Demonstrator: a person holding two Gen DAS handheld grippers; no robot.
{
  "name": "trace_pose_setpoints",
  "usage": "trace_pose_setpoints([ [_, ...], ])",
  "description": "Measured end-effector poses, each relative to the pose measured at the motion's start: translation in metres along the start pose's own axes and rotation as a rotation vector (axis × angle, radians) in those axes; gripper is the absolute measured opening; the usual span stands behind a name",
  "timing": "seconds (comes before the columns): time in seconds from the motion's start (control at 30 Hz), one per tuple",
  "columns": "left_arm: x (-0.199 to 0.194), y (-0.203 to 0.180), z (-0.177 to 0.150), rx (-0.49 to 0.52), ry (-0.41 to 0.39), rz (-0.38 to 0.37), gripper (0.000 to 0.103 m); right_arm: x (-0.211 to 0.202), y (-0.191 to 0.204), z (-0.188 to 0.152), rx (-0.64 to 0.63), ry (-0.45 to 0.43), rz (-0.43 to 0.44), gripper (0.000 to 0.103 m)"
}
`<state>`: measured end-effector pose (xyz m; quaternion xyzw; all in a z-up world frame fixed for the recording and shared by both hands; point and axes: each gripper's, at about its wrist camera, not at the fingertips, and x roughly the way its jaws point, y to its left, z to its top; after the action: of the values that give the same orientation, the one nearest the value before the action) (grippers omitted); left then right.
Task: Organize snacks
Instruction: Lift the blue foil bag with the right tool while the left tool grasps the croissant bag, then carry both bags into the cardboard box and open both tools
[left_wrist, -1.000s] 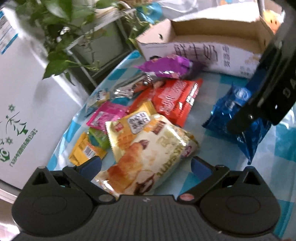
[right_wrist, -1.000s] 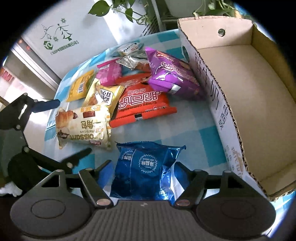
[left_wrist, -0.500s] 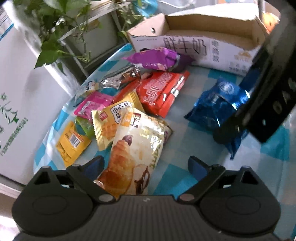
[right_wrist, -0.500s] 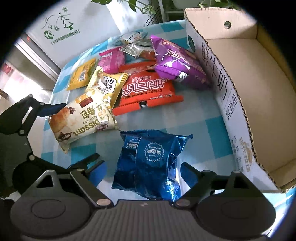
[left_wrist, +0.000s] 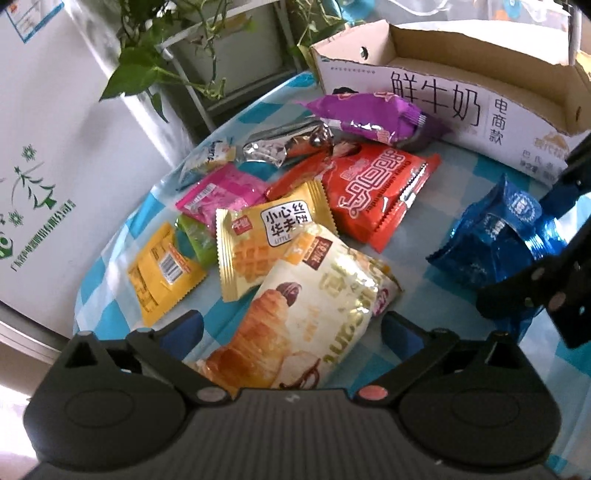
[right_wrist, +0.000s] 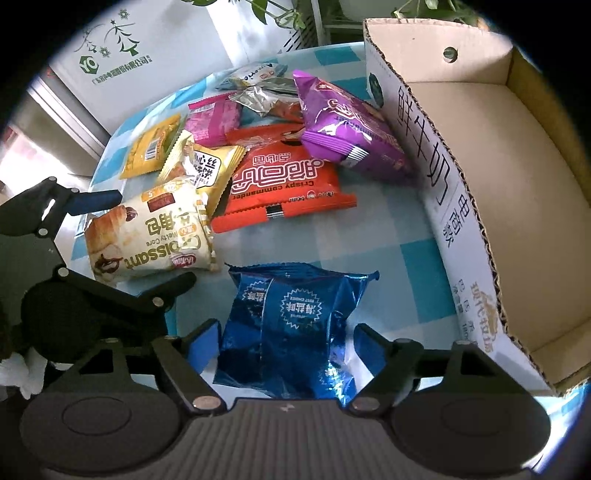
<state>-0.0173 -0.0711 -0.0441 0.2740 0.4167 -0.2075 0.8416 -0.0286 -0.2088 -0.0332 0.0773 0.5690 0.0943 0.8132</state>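
My left gripper (left_wrist: 291, 326) is open, its fingers on either side of a cream croissant packet (left_wrist: 306, 314) that lies on the checked table; the packet also shows in the right wrist view (right_wrist: 147, 236). My right gripper (right_wrist: 284, 345) is open around a blue foil snack bag (right_wrist: 291, 325), which also shows in the left wrist view (left_wrist: 495, 240). Neither packet is squeezed. A red packet (right_wrist: 284, 181), a purple packet (right_wrist: 347, 125) and several small packets lie behind them. An empty cardboard box (right_wrist: 491, 177) stands at the right.
The blue-and-white checked table (right_wrist: 399, 236) ends close behind the left gripper. A white carton with a green tree logo (left_wrist: 37, 155) and potted plants (left_wrist: 166, 55) stand beyond the table's far edge. Small yellow (left_wrist: 162, 269), pink (left_wrist: 225, 192) and silver (left_wrist: 284, 144) packets crowd the left.
The left gripper has drawn back and turned, so the croissant packet sits more upright between its fingers. The right gripper has closed in over the blue bag. Both stay open.
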Motion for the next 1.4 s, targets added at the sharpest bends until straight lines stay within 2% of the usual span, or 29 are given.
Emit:
trace_pose_setpoints([
  [0.17,-0.008,0.000,-0.003,-0.076,-0.006,-0.045,0.067,-0.001,-0.001,0.000,-0.003,-0.006,0.015,0.074],
  [0.23,-0.010,0.000,-0.005,-0.107,-0.009,-0.051,0.058,-0.003,-0.001,0.000,-0.006,-0.012,0.032,0.072],
  [0.33,-0.016,0.000,-0.011,-0.155,-0.008,-0.033,0.052,-0.005,-0.002,0.000,-0.010,-0.024,0.046,0.070],
  [0.67,-0.041,0.021,-0.048,-0.495,-0.049,-0.005,0.051,-0.020,-0.003,0.001,-0.027,-0.077,0.086,0.070],
  [0.97,-0.061,0.010,-0.056,-0.572,-0.078,-0.007,0.051,-0.026,0.004,0.002,-0.056,-0.103,0.095,0.069],
  [1.4,-0.081,0.013,-0.057,-0.698,-0.125,-0.001,0.051,-0.047,0.008,0.002,-0.096,-0.159,0.122,0.069],
])
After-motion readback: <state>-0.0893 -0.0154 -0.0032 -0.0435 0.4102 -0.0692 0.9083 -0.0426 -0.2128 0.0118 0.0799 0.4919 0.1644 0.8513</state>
